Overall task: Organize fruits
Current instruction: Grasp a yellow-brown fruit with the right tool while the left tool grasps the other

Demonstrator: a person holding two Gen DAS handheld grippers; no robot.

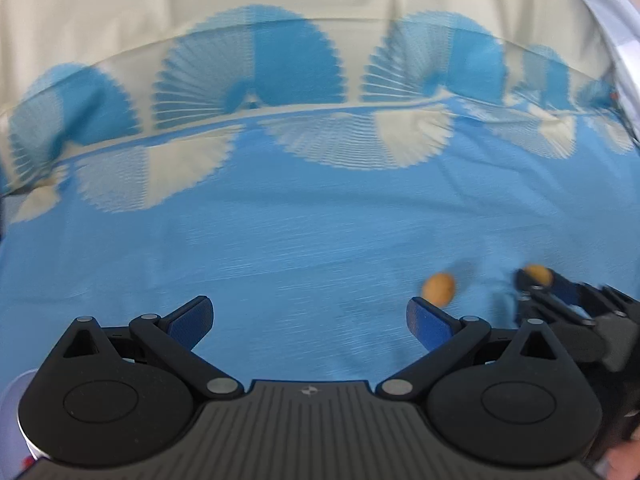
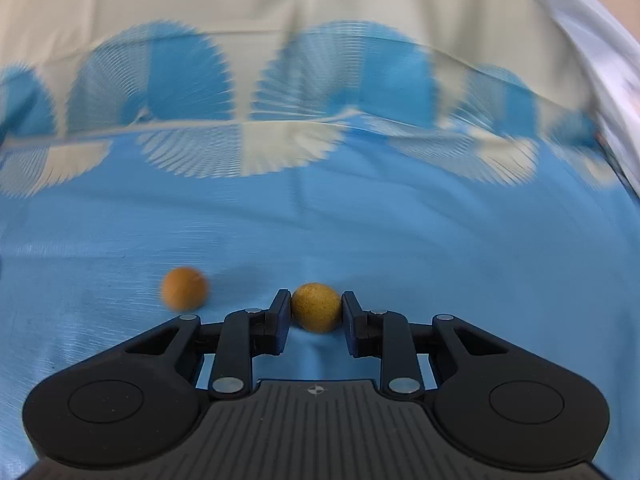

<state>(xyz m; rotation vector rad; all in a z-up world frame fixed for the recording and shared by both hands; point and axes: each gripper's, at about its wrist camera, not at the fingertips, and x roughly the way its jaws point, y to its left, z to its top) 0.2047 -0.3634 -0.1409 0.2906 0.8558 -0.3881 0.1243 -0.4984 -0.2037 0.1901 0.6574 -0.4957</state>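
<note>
Blue fan-patterned cloth [image 2: 360, 232] covers the tabletop; right tool [image 2: 316, 308] clamps one yellow fruit [image 2: 316, 306], left tool [image 1: 310, 316] spread apart near another fruit [image 1: 439, 288].

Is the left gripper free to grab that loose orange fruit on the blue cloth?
Probably yes: the left gripper is open and empty, and the loose orange fruit lies just beyond its right-side finger, nothing between.

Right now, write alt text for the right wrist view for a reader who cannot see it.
The right gripper is shut on a small round yellow-orange fruit over a blue cloth with pale fan patterns. A second, blurred orange fruit lies on the cloth to its left, apart from the fingers.
</note>
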